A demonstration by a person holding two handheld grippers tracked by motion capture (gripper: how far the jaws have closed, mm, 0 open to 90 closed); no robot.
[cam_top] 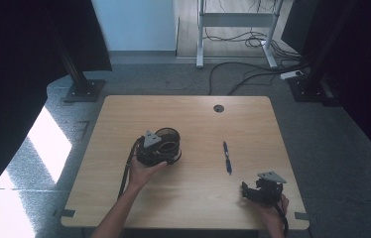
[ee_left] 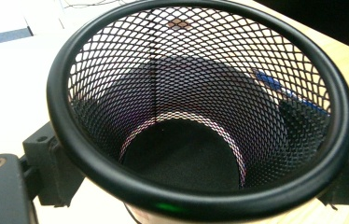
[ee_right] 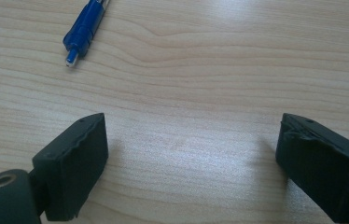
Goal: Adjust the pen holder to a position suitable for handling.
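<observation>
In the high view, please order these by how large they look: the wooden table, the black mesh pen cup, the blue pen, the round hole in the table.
1. Light wooden table
2. Black wire-mesh pen cup, held between the left gripper's jaws
3. Blue pen: longer than the cup is wide, but far thinner
4. Round hole

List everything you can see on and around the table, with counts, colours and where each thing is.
Mesh pen cup: one, black, left of the table's middle, held between the left gripper's jaws; inside looks empty.
Pen: one, blue, lying flat right of the middle, apart from both grippers.
Table: one, light wood, round cable hole near its far edge.
Cables: several, dark, on the grey floor beyond the table.
Left gripper: one, black, closed on the cup.
Right gripper: one, black, jaws wide apart over bare wood near the table's near right corner.
</observation>
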